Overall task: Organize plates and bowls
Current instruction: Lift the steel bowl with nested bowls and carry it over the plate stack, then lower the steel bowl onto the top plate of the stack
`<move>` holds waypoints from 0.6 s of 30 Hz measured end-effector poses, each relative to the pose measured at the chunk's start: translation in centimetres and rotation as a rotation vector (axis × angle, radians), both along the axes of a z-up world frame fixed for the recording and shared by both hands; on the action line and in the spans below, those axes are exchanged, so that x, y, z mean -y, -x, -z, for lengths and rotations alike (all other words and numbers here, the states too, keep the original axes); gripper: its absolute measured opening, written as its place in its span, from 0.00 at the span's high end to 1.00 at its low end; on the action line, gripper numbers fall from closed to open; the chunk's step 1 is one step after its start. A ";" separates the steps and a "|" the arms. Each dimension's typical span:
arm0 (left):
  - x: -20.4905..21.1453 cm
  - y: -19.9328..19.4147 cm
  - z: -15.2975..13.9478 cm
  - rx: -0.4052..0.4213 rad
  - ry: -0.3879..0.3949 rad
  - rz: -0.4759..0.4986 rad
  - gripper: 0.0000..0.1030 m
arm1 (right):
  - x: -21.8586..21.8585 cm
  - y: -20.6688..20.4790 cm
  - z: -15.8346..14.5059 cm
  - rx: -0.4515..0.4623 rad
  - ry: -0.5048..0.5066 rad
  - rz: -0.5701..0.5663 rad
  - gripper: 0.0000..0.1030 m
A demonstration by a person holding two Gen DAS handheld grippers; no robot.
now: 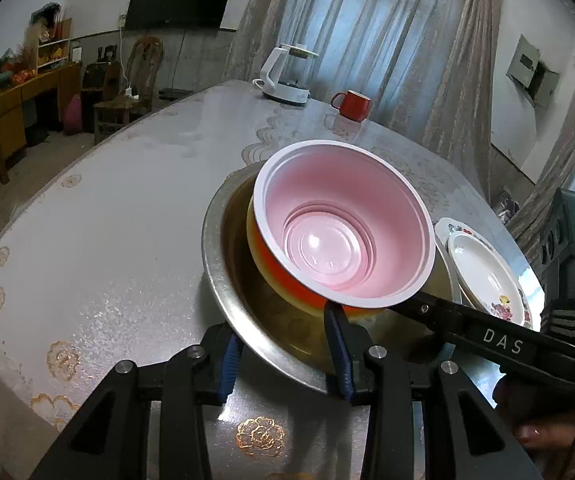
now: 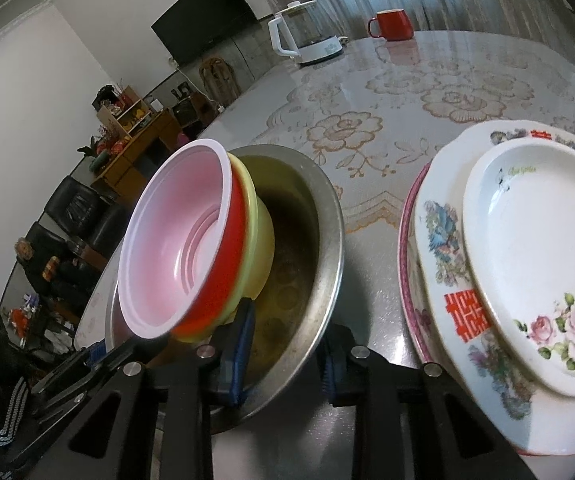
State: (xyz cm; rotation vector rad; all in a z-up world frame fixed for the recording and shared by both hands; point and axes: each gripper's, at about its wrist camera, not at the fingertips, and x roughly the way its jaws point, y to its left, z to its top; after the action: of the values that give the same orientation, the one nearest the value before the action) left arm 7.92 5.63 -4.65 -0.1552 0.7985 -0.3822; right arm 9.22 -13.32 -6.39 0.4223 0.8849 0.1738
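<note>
Bearing "DAS": finger (image 1: 487, 338) of right gripper (image 2: 287, 340).

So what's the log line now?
left gripper: open, straddling metal basin rim | right gripper: open, straddling same rim | pink-lined bowl: nested in yellow bowl, tilted, inside basin | plates: stacked beside basin

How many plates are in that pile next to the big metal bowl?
3 that I can see: a small white rose plate on top, a bigger plate with birds and red letters under it, and a pink-rimmed plate at the bottom. More might be hiding underneath.
</note>
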 end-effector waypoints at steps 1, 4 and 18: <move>0.0 0.1 0.0 0.002 0.000 -0.001 0.62 | 0.0 0.0 -0.1 -0.001 0.001 0.000 0.73; 0.0 0.3 -0.4 0.013 -0.005 -0.002 0.62 | 0.0 0.1 -0.2 -0.003 -0.008 0.000 0.73; 3.3 1.2 -4.3 0.083 0.020 0.075 0.61 | 3.8 3.2 -4.4 0.086 -0.044 0.067 0.73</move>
State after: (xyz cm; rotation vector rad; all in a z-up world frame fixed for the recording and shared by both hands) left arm 6.74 2.29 -0.39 -0.1272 0.7201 -0.4643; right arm 6.00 -17.16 -2.00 0.4816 0.7824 0.1493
